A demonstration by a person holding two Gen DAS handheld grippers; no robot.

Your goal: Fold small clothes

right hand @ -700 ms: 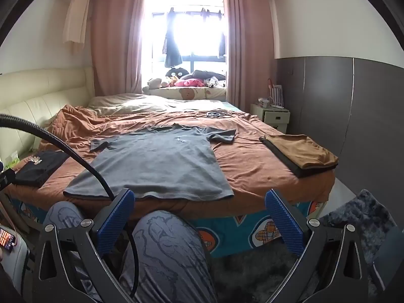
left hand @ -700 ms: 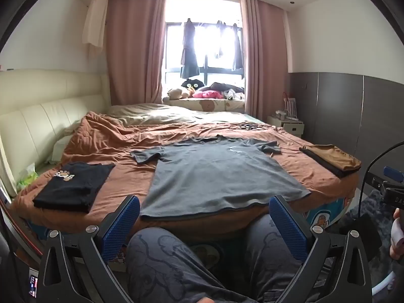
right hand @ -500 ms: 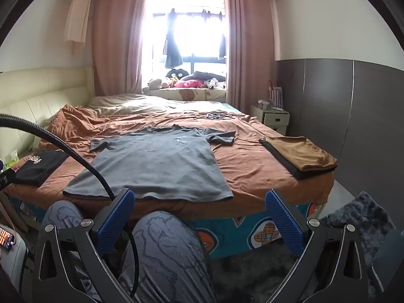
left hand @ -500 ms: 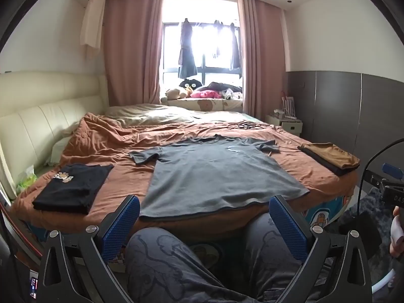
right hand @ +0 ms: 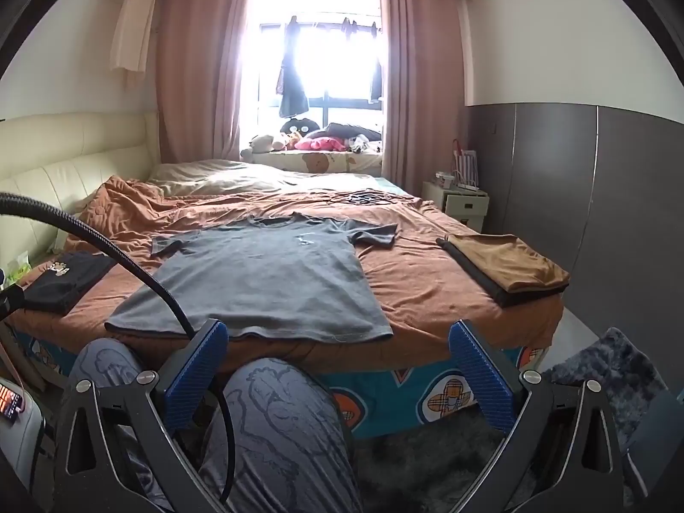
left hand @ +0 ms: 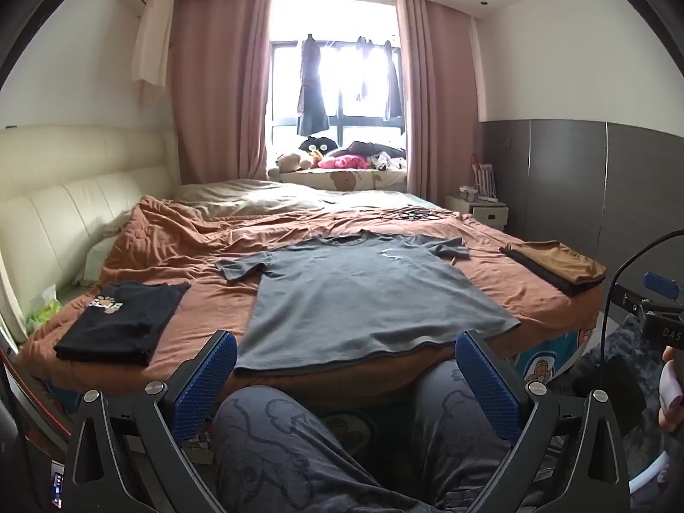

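Note:
A grey T-shirt [left hand: 363,290] [right hand: 265,273] lies spread flat, front up, on the brown bedspread [left hand: 213,299] [right hand: 423,282], its hem at the near bed edge. My left gripper [left hand: 346,363] hangs open over the person's knees [left hand: 299,440], short of the hem, nothing between its blue pads [left hand: 205,380]. My right gripper [right hand: 337,350] is open too, held back from the bed above a knee [right hand: 273,419], its blue pads [right hand: 479,367] empty.
A folded black shirt [left hand: 119,320] [right hand: 64,278] lies at the bed's left. A folded tan and black stack [left hand: 560,265] [right hand: 508,269] lies at the right edge. A cable [right hand: 128,256] arcs across the right wrist view. Nightstand [right hand: 457,201] and dark rug [right hand: 607,372] stand right.
Both views have shifted only slightly; the grippers stay open and away from the shirt, and the clothes have not moved.

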